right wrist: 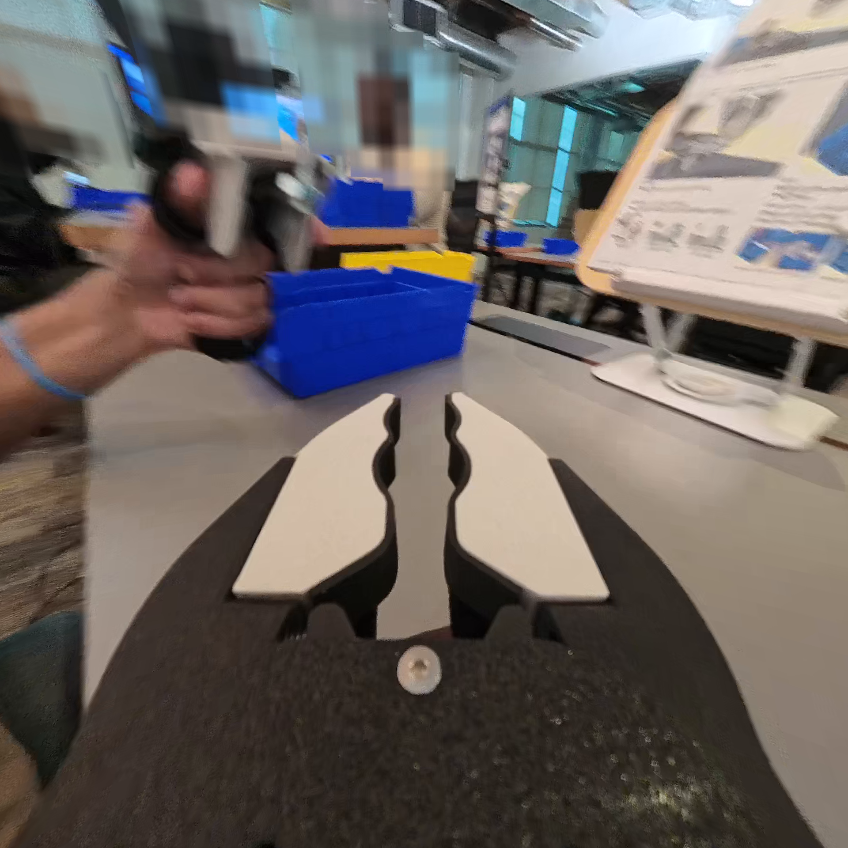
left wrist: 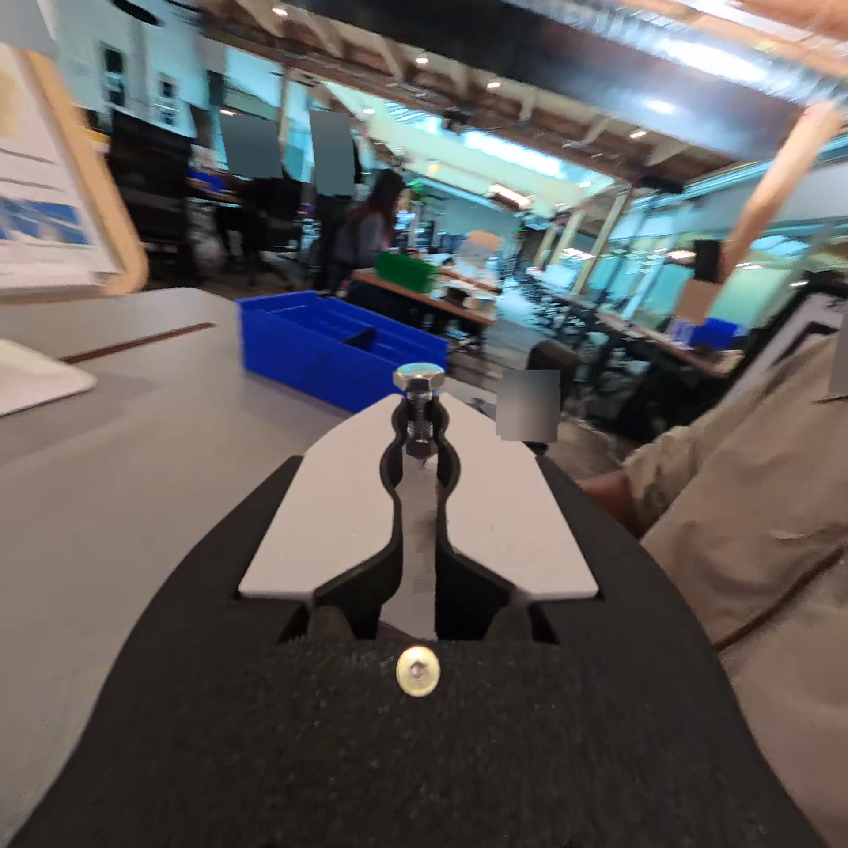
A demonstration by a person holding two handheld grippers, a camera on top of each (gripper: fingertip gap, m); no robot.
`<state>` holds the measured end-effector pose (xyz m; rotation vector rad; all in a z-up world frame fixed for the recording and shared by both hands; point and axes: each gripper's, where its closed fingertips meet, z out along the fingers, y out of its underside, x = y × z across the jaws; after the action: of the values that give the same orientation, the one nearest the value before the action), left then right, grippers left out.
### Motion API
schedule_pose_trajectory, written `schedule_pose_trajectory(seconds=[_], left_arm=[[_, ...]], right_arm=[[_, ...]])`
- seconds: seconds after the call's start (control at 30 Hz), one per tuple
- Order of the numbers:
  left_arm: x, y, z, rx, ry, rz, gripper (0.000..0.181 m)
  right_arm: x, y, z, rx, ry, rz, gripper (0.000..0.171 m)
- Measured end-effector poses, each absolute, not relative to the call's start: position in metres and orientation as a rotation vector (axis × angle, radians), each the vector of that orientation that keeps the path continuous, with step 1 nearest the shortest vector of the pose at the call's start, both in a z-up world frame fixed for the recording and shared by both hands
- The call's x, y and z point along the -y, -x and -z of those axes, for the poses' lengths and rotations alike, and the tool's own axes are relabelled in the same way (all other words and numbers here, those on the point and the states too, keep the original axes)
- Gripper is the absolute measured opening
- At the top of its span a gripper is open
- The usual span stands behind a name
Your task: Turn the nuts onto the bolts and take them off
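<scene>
Bolt (left wrist: pixel 418 404) with a hexagonal head is held upright between the tips of the left hand-held gripper (left wrist: pixel 420 413); its head stands above the fingertips and its threaded shank goes down into the narrow gap between them. A small dark piece, maybe a nut (left wrist: pixel 417 447), sits at the lower end of the shank, but the picture is not sharp enough to be sure. The two fingers are closed tight on the shank.

The right hand-held gripper (right wrist: pixel 422 404) holds nothing. Its fingers are a little apart, and the grey worktop (right wrist: pixel 596 482) shows through the gap between them.

Ahead of both grippers, a blue bin (left wrist: pixel 330 348) with inner dividers stands on the worktop. In the right wrist view the same bin (right wrist: pixel 376 321) is seen, and a person's hand (right wrist: pixel 151 293) with a light blue wristband grips the left hand-held gripper just beside it; this part is blurred. A board with printed sheets (right wrist: pixel 743 174) leans on a white stand at the right side of the worktop.
</scene>
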<state>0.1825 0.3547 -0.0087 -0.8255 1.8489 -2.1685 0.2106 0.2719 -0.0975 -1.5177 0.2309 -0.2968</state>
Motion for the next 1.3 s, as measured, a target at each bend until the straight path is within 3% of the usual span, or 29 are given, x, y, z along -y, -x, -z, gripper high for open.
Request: schedule_pose_trajectory(seconds=[0.07, 0.17, 0.3, 0.4, 0.7, 1.03, 1.3], left_arm=[[-0.337, -0.188, 0.018, -1.872, 0.824, 2.231, 0.009], [-0.316, -0.194, 0.029, -1.933, 0.77, 2.303, 0.009], [-0.302, -0.207, 0.04, -1.946, 0.772, 2.381, 0.009], [-0.293, -0.205, 0.044, -1.985, 0.736, 2.404, 0.009], [-0.294, -0.211, 0.058, -2.013, 0.747, 2.272, 0.009], [-0.304, -0.212, 0.05, -1.922, 0.81, 2.426, 0.009], [-0.282, -0.2, 0.05, -1.963, 0.763, 2.556, 0.009]], right_arm=[[-0.277, -0.192, 0.084, -0.122, 1.499, 0.2, 0.015], [-0.29, -0.184, 0.078, -0.124, 1.586, 0.059, 0.03], [-0.3, -0.185, 0.071, -0.153, 1.605, -0.123, 0.031], [-0.308, -0.189, 0.073, -0.16, 1.644, -0.16, 0.041], [-0.317, -0.188, 0.078, -0.166, 1.638, -0.195, 0.044], [-0.301, -0.205, 0.081, -0.252, 1.622, -0.169, 0.038], [-0.308, -0.19, 0.066, -0.245, 1.472, -0.343, 0.02]])
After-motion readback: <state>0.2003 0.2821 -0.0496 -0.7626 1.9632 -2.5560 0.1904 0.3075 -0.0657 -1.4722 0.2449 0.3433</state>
